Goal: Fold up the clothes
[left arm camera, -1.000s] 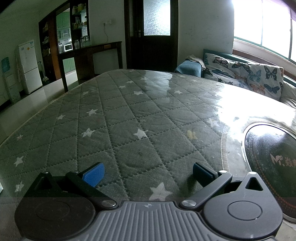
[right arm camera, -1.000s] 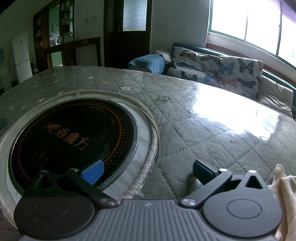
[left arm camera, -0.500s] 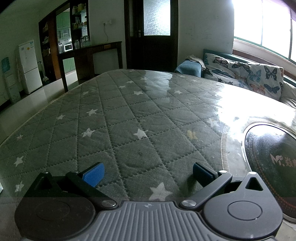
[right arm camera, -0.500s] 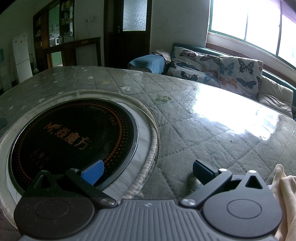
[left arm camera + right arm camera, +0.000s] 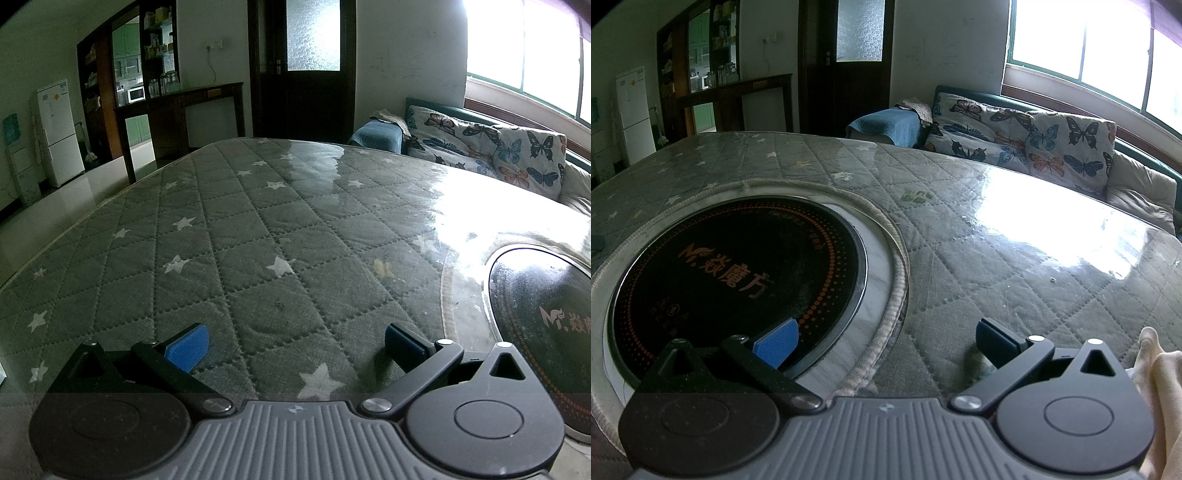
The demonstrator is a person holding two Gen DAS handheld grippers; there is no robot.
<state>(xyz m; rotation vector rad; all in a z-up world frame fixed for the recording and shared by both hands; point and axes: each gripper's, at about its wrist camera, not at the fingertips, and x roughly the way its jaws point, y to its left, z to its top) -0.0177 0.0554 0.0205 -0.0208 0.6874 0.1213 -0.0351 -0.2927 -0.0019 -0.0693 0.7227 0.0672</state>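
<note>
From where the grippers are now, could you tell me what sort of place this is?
Most likely a home's living and dining room: a round table with a quilted cover and built-in cooktop, a butterfly-print sofa under the window, and a white fridge by kitchen shelves.

Both fisheye views sit low, close over the quilted table cover (image 5: 258, 236), looking forward between their own spread fingers toward the dark door (image 5: 303, 70) and butterfly sofa (image 5: 1034, 144). Left wrist view faces bare quilt, with the round black cooktop (image 5: 546, 306) at its right edge; right wrist view has the same cooktop lower left.
</note>
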